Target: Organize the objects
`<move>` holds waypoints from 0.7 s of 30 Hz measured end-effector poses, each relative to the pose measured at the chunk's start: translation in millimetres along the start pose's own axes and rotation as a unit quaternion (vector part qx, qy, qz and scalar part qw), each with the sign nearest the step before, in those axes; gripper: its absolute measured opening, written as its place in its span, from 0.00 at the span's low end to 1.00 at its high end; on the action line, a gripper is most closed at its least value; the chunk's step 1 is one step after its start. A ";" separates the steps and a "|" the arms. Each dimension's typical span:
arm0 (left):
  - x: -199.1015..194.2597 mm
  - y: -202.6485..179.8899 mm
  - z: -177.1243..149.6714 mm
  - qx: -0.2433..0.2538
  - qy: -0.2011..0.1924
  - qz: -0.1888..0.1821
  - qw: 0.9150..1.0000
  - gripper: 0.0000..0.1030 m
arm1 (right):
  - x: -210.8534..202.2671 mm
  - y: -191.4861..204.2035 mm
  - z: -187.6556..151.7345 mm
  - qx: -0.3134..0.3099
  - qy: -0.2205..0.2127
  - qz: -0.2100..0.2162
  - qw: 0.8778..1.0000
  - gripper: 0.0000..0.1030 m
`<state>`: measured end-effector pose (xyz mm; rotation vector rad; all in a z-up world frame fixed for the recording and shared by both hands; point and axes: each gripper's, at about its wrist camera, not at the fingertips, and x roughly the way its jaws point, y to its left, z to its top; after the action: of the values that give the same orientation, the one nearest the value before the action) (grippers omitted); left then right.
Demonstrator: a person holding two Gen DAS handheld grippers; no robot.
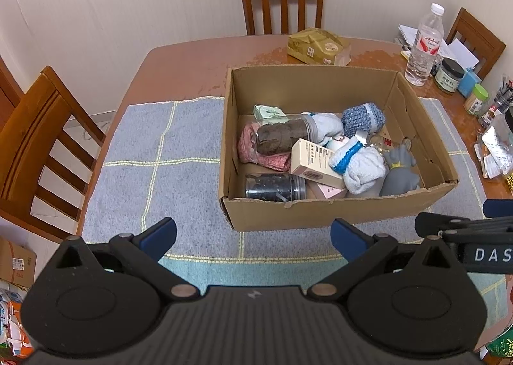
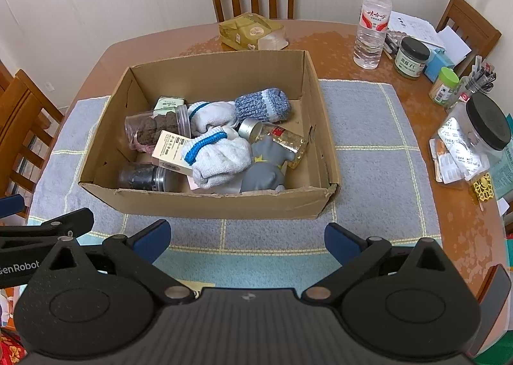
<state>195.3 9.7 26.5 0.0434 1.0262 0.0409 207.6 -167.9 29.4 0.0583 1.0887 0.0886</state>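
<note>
Cardboard box (image 2: 205,201), open-topped, crammed with oddments

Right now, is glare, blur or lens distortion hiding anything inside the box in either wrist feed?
Left wrist view: sharp and evenly lit; fisheye bends the cardboard box walls, contents readable. Right wrist view: also sharp; glare sits only on the bare table behind the box, and the silver-capped jar glints slightly. Frame corners are vignetted in both.
</note>
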 end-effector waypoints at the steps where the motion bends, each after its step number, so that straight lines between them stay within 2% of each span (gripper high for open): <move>1: -0.1 0.0 0.4 0.000 -0.001 0.000 1.000 0.99 | 0.1 -0.1 0.3 0.000 0.000 0.000 1.000 1.00; 21: -0.1 -2.6 3.3 -0.001 0.002 -0.002 1.000 0.99 | -0.7 -1.0 2.9 0.002 -0.005 0.001 1.000 1.00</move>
<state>198.1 7.0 28.2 0.0395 1.0296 0.0387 209.9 -169.0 31.3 0.0641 1.0794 0.0873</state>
